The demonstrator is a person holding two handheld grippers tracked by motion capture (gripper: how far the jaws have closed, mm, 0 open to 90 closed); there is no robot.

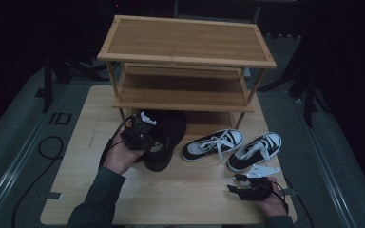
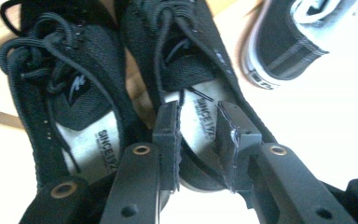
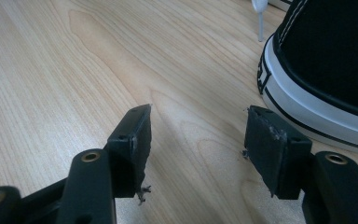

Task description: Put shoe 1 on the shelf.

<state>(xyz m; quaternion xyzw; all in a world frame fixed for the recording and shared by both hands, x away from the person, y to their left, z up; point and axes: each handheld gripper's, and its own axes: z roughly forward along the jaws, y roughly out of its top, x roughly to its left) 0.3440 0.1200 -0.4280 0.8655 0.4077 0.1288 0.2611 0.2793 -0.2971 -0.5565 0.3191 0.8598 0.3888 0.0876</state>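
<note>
On a light wooden table (image 1: 76, 199), seen from the high view, stands a three-tier bamboo shoe rack (image 1: 185, 57). A pair of black sneakers (image 1: 164, 137) lies in front of the rack's lowest shelf, toes pointing under it. The left gripper (image 1: 140, 130), held in the person's left hand (image 1: 121, 156), sits at the heel end of these sneakers. To the right, two black-and-white canvas shoes (image 1: 233, 145) lie side by side, well apart from the rack. The right gripper (image 1: 240, 184) rests low near the table's front right corner, just beside the nearer canvas shoe.

In the left gripper view, the jaws straddle the heel opening of the right-hand black sneaker (image 2: 200, 93): one jaw stands in the gap between the two sneakers, the other over the insole. Whether the pads press on the heel wall, I cannot tell.

In the right gripper view, the jaws stand apart over bare wood with nothing between them; the rubber-edged canvas shoe (image 3: 335, 70) lies just beside the right-hand jaw.
</note>
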